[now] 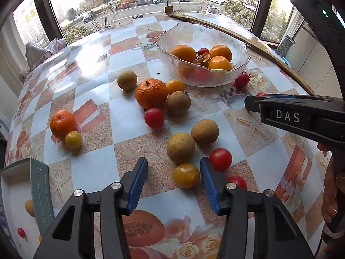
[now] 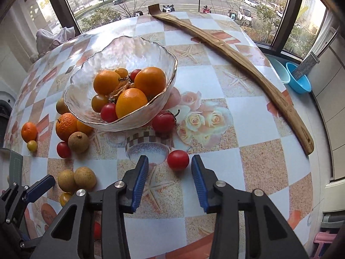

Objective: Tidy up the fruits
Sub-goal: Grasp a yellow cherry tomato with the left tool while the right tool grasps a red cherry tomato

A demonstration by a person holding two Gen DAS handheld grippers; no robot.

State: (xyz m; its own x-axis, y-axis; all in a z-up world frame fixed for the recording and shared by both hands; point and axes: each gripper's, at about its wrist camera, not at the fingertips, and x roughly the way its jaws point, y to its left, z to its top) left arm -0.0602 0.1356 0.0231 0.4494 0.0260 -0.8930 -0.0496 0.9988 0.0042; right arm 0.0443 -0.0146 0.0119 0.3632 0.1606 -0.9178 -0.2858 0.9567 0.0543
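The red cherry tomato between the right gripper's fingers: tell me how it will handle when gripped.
The red cherry tomato looks round and smooth, so it would probably roll on the glossy tablecloth if nudged. Its shiny skin may slip and bruise; the right gripper should close gently.

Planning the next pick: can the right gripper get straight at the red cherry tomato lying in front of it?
Probably yes: the right gripper is open, the red cherry tomato lies just ahead between its fingertips, and nothing stands between.

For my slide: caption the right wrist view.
Open right tool nears a red cherry tomato below the glass fruit bowl.
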